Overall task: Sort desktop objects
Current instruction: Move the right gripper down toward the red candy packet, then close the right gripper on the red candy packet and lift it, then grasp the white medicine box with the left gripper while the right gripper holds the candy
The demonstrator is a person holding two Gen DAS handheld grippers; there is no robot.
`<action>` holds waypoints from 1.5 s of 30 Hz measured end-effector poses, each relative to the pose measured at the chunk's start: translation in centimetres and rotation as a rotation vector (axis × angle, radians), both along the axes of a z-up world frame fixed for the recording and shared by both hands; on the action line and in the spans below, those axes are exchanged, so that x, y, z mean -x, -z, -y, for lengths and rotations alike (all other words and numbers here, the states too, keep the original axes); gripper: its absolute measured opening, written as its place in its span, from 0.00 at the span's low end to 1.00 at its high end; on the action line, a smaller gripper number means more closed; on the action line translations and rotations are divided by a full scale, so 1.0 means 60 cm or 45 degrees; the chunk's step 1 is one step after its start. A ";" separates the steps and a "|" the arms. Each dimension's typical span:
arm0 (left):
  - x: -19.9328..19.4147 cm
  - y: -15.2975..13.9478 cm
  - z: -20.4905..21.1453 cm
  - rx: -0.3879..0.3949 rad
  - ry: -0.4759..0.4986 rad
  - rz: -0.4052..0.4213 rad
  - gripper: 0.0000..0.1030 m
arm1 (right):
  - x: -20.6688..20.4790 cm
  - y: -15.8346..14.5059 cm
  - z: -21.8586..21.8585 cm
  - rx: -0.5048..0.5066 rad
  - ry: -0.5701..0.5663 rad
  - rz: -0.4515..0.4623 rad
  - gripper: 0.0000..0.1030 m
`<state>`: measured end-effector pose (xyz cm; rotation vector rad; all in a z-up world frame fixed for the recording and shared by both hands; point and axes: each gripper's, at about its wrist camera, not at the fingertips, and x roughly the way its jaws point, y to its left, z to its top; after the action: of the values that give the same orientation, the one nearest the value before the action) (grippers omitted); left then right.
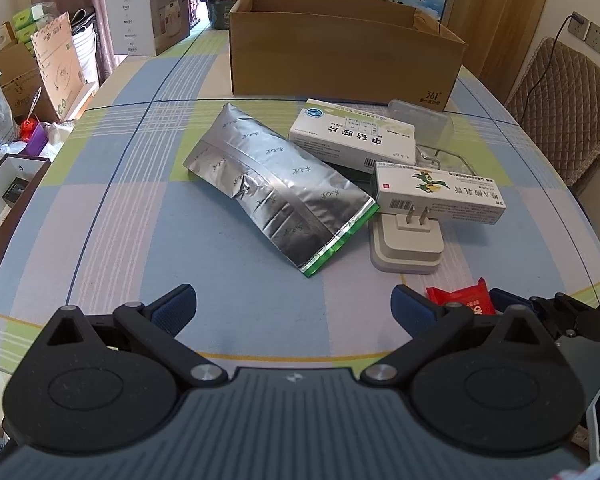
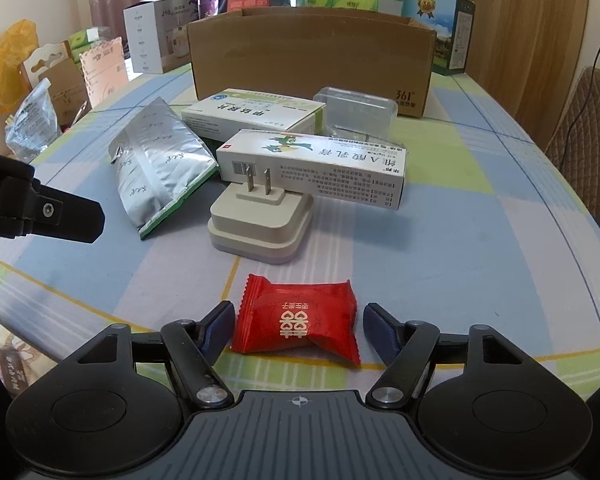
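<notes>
- R gripper [image 2: 299, 326]: jaws wide apart, either side of red candy packet [image 2: 296, 318], which lies flat on the desk [image 2: 480, 248]; not pinched.
- L gripper [image 1: 294, 306]: spread open w/ nothing between, above bare cloth.
- Just past candy: white plug adapter [image 2: 260, 226], prongs up, ointment box [image 2: 312, 168] resting on it.
- Foil pouch [image 1: 276, 188] to the left, bigger medicine box [image 1: 352, 138] behind.
- Cardboard box [image 1: 340, 56] at back, open.
</notes>
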<state>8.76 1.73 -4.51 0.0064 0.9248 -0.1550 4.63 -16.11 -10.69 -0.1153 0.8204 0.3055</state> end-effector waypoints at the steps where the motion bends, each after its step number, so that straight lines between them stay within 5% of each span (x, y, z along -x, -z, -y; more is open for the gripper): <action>1: 0.000 0.000 0.000 0.000 0.000 0.000 0.99 | 0.000 -0.001 0.000 0.001 0.000 -0.001 0.63; 11: 0.005 -0.005 0.003 -0.021 0.008 0.008 0.99 | 0.002 -0.008 0.008 -0.027 0.014 -0.005 0.48; 13: 0.006 -0.007 0.006 -0.031 0.016 0.011 0.99 | 0.005 -0.013 0.008 -0.028 0.013 0.014 0.38; 30: 0.008 -0.018 0.038 -0.086 0.102 0.039 0.99 | 0.000 -0.045 0.051 -0.116 0.083 0.052 0.33; 39: -0.020 -0.029 0.072 -0.129 0.339 0.094 0.99 | -0.020 -0.085 0.096 -0.134 0.114 0.080 0.33; 45: -0.049 -0.031 0.108 -0.158 0.625 0.117 0.98 | -0.040 -0.112 0.119 -0.108 0.022 0.059 0.33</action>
<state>11.71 -4.77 -2.62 0.3550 0.8261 -0.5477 7.03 -23.23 -4.00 -0.0357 0.7612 0.3194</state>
